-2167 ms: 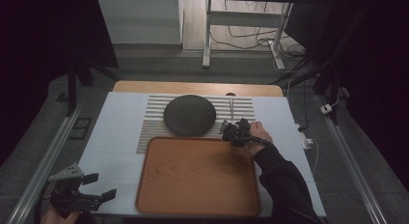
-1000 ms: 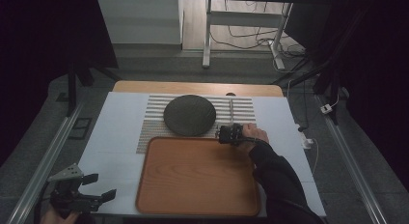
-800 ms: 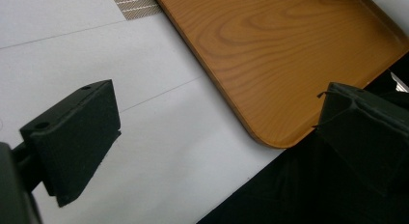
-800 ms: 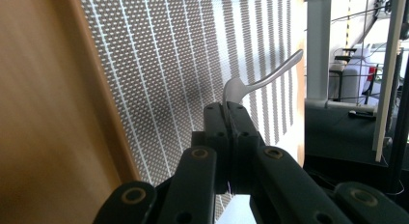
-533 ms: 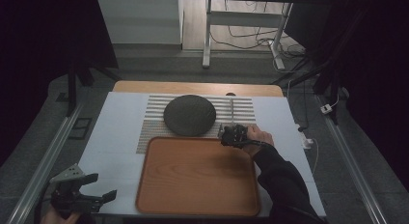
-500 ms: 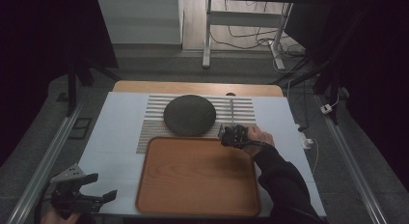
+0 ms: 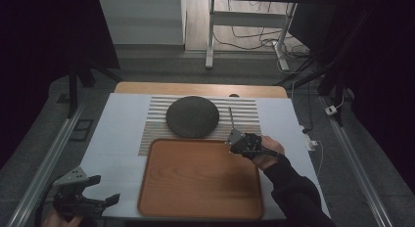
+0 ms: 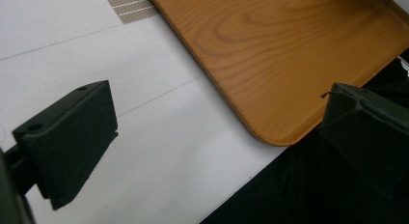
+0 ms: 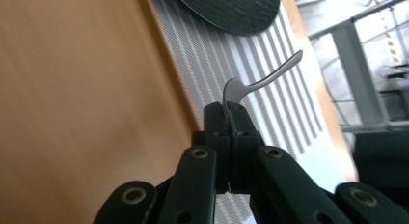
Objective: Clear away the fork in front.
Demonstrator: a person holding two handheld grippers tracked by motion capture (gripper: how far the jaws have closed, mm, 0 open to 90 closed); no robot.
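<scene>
At the tray's (image 7: pixel 195 183) two o'clock corner, my right gripper (image 9: pixel 231 119) is pinching a spoon (image 9: pixel 263 81) thinly; it risks twisting loose. My left gripper (image 8: pixel 212 137) is gaping, idle.

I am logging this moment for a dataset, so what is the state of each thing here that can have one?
Left gripper: open, holds nothing, above the white table's near edge.
Right gripper: shut on the metal spoon.
Metal spoon: held by one end, handle pointing away over the striped mat.
Brown wooden tray: bare.
Dark round plate: flat on the striped placemat, bare.
</scene>
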